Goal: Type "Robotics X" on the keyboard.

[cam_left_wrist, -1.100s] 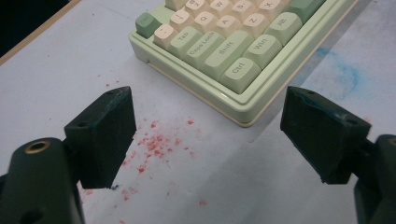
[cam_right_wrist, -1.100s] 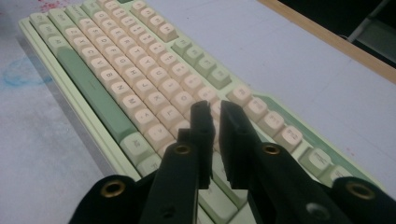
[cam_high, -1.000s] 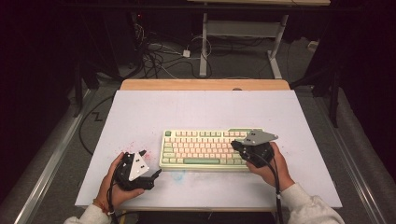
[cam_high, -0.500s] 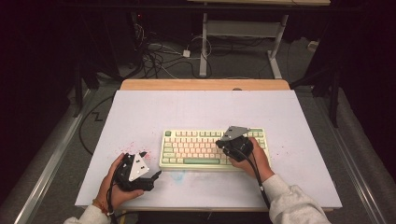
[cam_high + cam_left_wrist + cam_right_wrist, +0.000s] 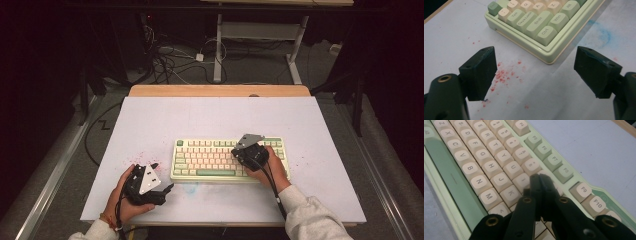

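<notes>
The right hand-held gripper (image 5: 539, 178) has slid leftward over the pale green-and-cream plastic keyboard (image 5: 210, 159) on the white counter (image 5: 165, 120) — jaws closed, empty, tips poised to press keys directly beneath; left hand-held gripper (image 5: 535, 71) open, idle.

Lab: floor cables (image 5: 165, 60), bare worktable (image 5: 210, 120)

Keyboard (image 5: 227, 159) matt plastic; table (image 5: 150, 120) smooth white top, wood edge.

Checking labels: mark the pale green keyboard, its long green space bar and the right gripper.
pale green keyboard (image 5: 200, 161), high view, cream keys.
long green space bar (image 5: 451, 178), right gripper view, bar's middle.
right gripper (image 5: 540, 180), right gripper view, shut fingertips.
</notes>
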Demonstrator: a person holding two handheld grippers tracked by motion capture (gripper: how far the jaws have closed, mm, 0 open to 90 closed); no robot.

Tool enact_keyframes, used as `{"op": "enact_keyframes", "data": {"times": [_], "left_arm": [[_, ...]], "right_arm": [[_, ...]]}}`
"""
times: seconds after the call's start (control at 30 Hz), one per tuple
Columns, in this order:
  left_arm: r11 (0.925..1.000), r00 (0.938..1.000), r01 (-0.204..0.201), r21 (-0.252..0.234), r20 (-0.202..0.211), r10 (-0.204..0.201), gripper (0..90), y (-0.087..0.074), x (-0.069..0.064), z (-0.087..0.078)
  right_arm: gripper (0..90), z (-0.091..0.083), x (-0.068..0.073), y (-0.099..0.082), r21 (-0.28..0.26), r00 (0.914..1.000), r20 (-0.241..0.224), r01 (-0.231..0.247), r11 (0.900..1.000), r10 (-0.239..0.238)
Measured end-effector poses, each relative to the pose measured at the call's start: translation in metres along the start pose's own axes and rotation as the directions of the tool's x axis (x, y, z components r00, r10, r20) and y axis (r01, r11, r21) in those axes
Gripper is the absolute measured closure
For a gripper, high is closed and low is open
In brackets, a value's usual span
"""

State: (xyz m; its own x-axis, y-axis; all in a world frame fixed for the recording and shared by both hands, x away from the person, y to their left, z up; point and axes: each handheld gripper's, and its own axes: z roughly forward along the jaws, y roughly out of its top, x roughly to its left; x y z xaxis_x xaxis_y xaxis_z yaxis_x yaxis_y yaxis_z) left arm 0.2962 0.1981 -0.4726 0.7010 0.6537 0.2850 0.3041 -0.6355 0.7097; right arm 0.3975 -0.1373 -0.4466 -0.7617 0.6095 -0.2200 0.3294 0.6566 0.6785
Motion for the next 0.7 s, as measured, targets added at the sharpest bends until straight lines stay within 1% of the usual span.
{"op": "enact_keyframes", "data": {"times": [0.1, 0.17, 0.2, 0.3, 0.33, 0.37, 0.47, 0.67, 0.7], "left_arm": [[1.0000, 1.0000, 0.001, 0.002, 0.005, -0.001, 17.2, 0.000, 0.000, 0.001], [1.0000, 1.0000, -0.005, 0.008, 0.004, 0.005, 17.2, 0.000, -0.001, 0.001], [1.0000, 1.0000, -0.005, 0.008, 0.006, 0.005, 17.2, 0.000, -0.001, 0.001], [1.0000, 1.0000, -0.004, 0.007, 0.005, 0.004, 17.3, 0.000, -0.001, 0.001], [1.0000, 1.0000, -0.004, 0.007, 0.007, 0.004, 17.3, 0.000, -0.001, 0.001], [1.0000, 1.0000, -0.005, 0.008, 0.006, 0.005, 17.2, 0.000, -0.001, 0.001], [0.9999, 1.0000, -0.004, 0.009, 0.007, 0.004, 17.3, 0.000, 0.000, 0.001], [0.9999, 0.9999, -0.008, 0.012, 0.010, 0.008, 17.3, 0.000, -0.001, 0.001], [0.9999, 0.9999, -0.009, 0.013, 0.010, 0.009, 17.3, 0.000, -0.001, 0.001]], "right_arm": [[90.0, 0.001, 0.000, 0.000, 0.000, 1.0000, 0.000, -0.002, 1.0000, 0.002], [90.0, 0.003, -0.001, 0.000, 0.012, 1.0000, -0.004, 0.003, 0.9999, -0.003], [90.0, 0.004, 0.000, -0.001, 0.029, 1.0000, 0.000, 0.010, 0.9995, -0.010], [90.0, 0.003, 0.001, 0.000, 0.021, 1.0000, 0.002, 0.008, 0.9998, -0.008], [90.0, 0.002, 0.000, 0.000, 0.015, 0.9999, 0.005, 0.010, 0.9998, -0.010], [90.0, 0.000, 0.000, 0.000, 0.001, 1.0000, 0.005, -0.003, 1.0000, 0.003], [90.0, -0.006, -0.002, 0.000, -0.021, 0.9999, 0.010, -0.012, 0.9997, 0.012], [90.0, -0.015, -0.005, 0.002, -0.058, 0.9997, 0.004, -0.022, 0.9981, 0.022], [90.0, -0.017, -0.005, 0.002, -0.066, 0.9999, 0.005, -0.016, 0.9977, 0.016]]}}
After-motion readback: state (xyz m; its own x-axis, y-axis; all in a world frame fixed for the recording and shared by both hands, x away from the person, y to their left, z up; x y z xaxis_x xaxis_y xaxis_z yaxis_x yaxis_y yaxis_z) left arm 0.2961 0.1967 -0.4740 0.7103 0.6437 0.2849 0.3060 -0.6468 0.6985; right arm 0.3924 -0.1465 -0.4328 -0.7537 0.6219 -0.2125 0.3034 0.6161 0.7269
